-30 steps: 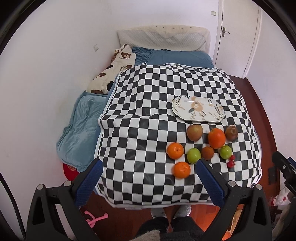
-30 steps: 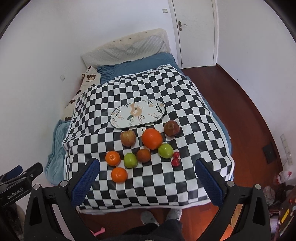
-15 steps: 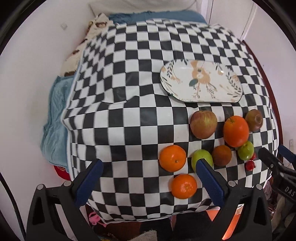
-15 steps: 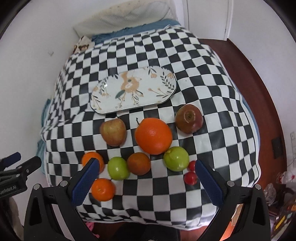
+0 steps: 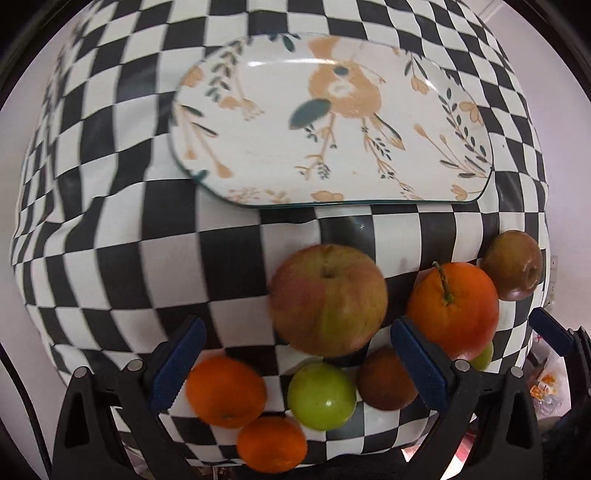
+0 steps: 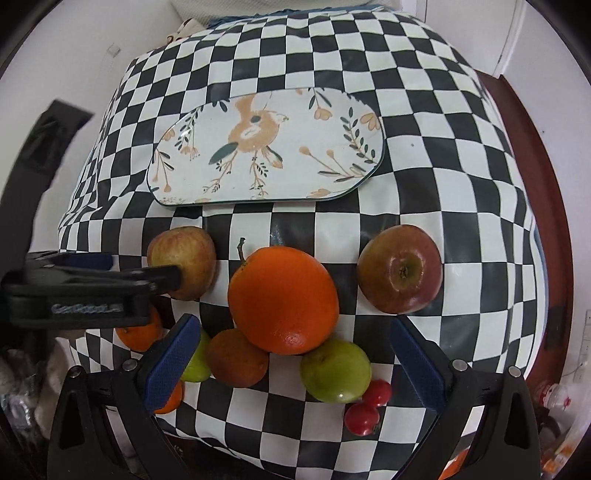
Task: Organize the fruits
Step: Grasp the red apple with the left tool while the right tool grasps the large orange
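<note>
A floral oval plate (image 5: 332,122) (image 6: 266,147) lies empty on the checkered cloth (image 5: 110,229). In front of it are a yellow-red apple (image 5: 328,299) (image 6: 183,260), a big orange (image 5: 454,306) (image 6: 282,299), a dark red apple (image 5: 513,269) (image 6: 400,269), two green fruits (image 5: 321,395) (image 6: 334,369), a brown fruit (image 5: 384,380) (image 6: 236,358), two small oranges (image 5: 225,391) (image 5: 271,443) and red cherry tomatoes (image 6: 365,406). My left gripper (image 5: 295,358) is open just before the yellow-red apple. My right gripper (image 6: 295,358) is open before the big orange.
The cloth covers a table beside a bed with blue bedding and a pillow (image 6: 258,7). White wall stands on the left (image 6: 74,48). Red-brown floor (image 6: 546,155) lies to the right. The left gripper's body (image 6: 85,291) reaches in from the left in the right wrist view.
Both grippers have moved down and forward toward the fruits, which now fill the views. Both stayed open. No fruit has moved.
</note>
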